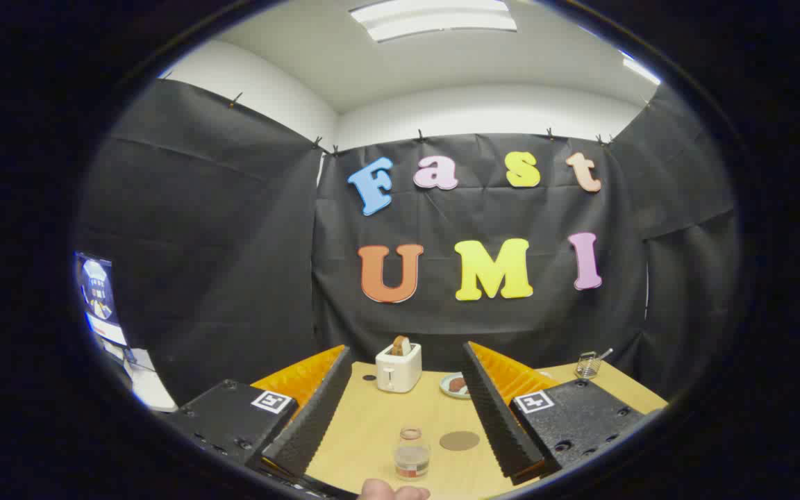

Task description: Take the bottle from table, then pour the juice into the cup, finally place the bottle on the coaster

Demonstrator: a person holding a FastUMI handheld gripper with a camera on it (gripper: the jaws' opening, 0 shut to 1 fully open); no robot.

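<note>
A small clear glass bottle [412, 453] with a little liquid and a label stands upright on the wooden table [372, 423]. It shows low between my two fingers, which do not touch it. Just right of the bottle a round brown coaster [460, 440] lies flat on the table. My gripper [407, 349] is open, its black ribbed fingers [317, 410] spread wide with nothing between the pads. A person's fingertips [393, 492] show right in front of the bottle, at the table's near edge.
Beyond the fingers a white toaster [398, 368] with a slice of bread stands at the back of the table. Right of it lies a small plate [454, 385] with food. A wire basket [587, 364] sits at the far right corner. A monitor [98, 295] stands off to the left.
</note>
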